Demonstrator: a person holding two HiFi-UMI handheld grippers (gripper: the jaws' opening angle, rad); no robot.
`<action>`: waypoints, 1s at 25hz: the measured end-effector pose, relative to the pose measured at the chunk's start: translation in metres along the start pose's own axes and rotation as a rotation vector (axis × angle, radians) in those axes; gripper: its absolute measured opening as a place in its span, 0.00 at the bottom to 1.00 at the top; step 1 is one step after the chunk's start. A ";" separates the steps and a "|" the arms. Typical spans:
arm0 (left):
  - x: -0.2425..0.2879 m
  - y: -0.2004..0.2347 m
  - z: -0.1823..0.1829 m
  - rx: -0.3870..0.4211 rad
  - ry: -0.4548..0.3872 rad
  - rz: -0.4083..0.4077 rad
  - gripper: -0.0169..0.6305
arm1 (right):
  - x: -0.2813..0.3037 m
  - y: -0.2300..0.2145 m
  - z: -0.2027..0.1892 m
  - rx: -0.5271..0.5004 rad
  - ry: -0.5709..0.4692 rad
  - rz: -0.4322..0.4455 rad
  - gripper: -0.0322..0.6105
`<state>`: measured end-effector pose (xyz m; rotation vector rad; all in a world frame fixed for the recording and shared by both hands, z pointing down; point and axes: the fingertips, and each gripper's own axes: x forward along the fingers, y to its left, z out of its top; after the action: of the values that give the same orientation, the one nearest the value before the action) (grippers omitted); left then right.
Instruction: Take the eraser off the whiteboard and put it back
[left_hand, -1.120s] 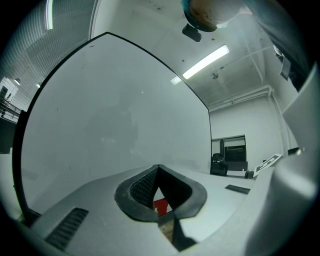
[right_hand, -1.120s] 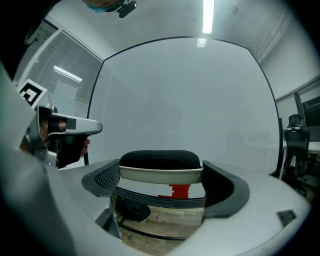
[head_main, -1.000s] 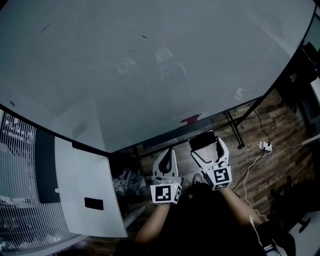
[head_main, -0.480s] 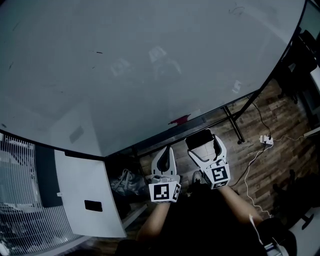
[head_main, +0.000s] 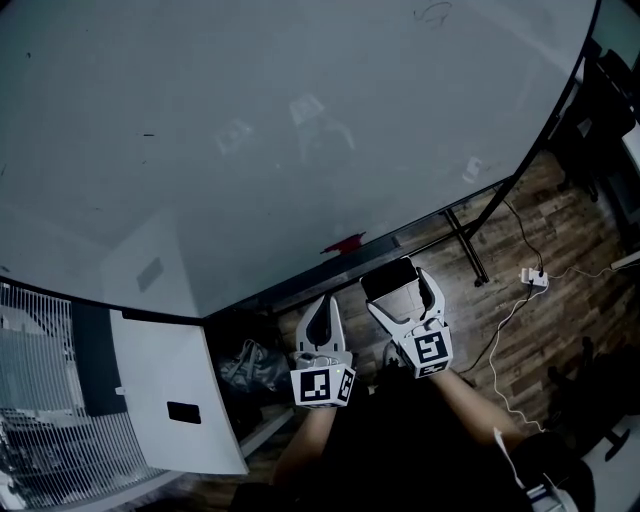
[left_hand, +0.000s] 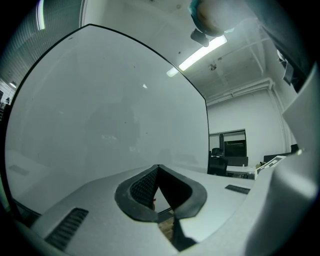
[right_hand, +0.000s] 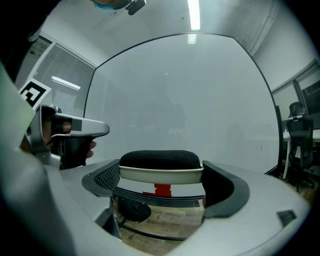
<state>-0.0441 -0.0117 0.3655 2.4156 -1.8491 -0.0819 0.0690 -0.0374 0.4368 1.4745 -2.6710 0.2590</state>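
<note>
Left gripper (left_hand: 159, 172) fingers clenched together, empty; beside it, right gripper (head_main: 400, 285) fingers grasp the black-felted eraser (right_hand: 160, 159) by its ends, clear of the whiteboard (head_main: 300, 120), whose lower ledge carries a small red item (right_hand: 162, 189), possibly a magnet.

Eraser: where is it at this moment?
The eraser sits clamped between the right hand-held gripper's jaws, just below the whiteboard's lower edge in the head view.

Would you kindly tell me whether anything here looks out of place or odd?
Nothing looks damaged or spilled. The only thing away from its place is the eraser, held off the whiteboard in the right tongs. A white power strip and its cable lie loose on the wooden floor.
</note>
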 end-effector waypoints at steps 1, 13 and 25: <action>0.000 -0.002 0.000 0.001 -0.003 0.004 0.03 | 0.000 -0.003 -0.001 0.001 0.001 0.003 0.86; 0.016 -0.016 -0.008 0.020 0.004 -0.002 0.03 | 0.007 -0.019 -0.013 0.013 0.026 0.007 0.86; 0.048 -0.002 -0.043 0.010 0.065 -0.030 0.03 | 0.041 -0.046 -0.048 0.023 0.088 -0.019 0.86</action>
<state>-0.0249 -0.0557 0.4088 2.4225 -1.7911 0.0031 0.0852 -0.0863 0.4947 1.4584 -2.5925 0.3461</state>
